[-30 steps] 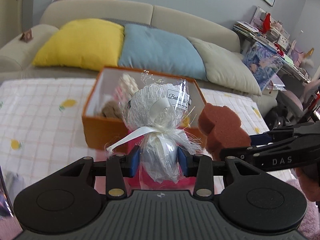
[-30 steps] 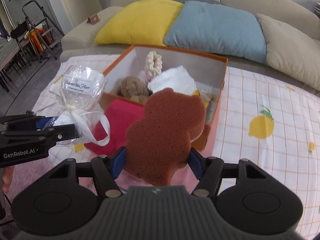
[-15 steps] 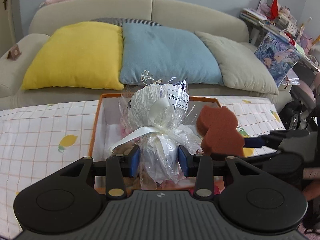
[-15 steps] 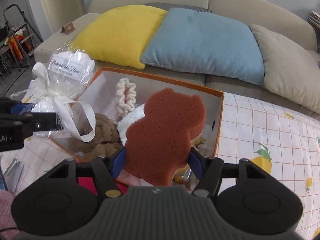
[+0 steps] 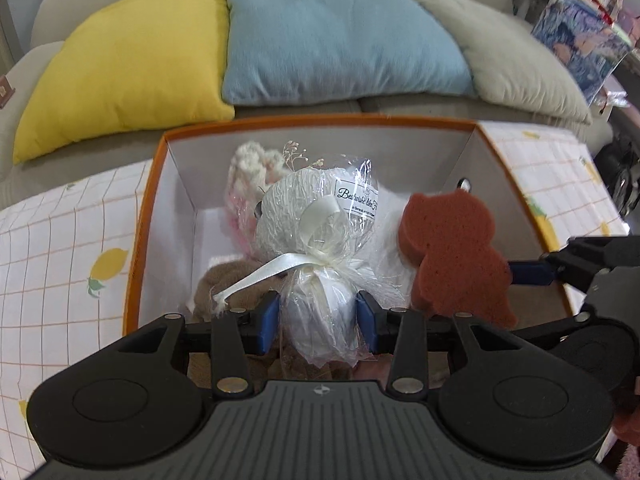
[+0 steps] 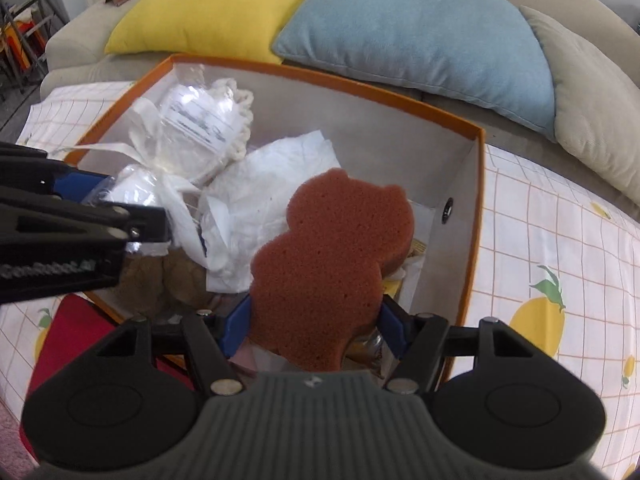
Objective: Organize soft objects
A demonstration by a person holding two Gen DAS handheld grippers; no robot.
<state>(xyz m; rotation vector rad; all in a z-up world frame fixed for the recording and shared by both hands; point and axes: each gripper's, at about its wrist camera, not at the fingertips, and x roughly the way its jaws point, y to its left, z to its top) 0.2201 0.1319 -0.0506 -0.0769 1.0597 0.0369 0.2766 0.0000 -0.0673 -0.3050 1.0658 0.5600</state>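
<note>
Both grippers have come forward over the orange box (image 5: pixel 138 216), which now fills the middle of each frame instead of sitting further off. At the bottom centre of the left wrist view, the left gripper (image 5: pixel 318 314) clamps the lower part of the cellophane-wrapped white bundle (image 5: pixel 316 240), its ribbon trailing to the lower left. At the bottom centre of the right wrist view, the right gripper (image 6: pixel 314 326) pinches the brown bear-shaped sponge (image 6: pixel 332 264) by its lower edges. Both things hang above the open box. Inside it lie a tan plush (image 5: pixel 224 280), white cloth (image 6: pixel 272 184) and a cream knitted piece (image 5: pixel 250 162). Beyond, along the top of the frame, a yellow cushion (image 5: pixel 128 64), a blue cushion (image 5: pixel 340 40) and a beige cushion (image 5: pixel 516 60) rest on the sofa.
</note>
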